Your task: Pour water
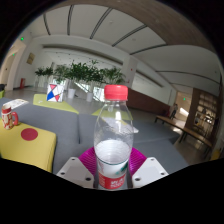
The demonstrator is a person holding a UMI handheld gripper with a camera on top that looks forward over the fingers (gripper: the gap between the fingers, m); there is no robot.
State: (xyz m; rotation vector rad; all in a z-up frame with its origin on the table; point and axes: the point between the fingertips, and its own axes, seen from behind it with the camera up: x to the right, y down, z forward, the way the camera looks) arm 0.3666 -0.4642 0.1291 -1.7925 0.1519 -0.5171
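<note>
Beyond the bottle (pixel 113 135) gripped by the tongs (pixel 113 172), plants (pixel 82 72) line the hall.

Beyond, a grey table (pixel 70 135) with a yellow table (pixel 25 143) just beside it, bearing a red round disc (pixel 29 133) and a small carton (pixel 10 117). Farther back, another yellow table (pixel 55 100) carrying a red, white and blue box (pixel 55 92). Behind that, a row of green plants (pixel 85 73). Overhead, a white ribbed ceiling (pixel 120 30). Shelves (pixel 203 115) off at the far side.
</note>
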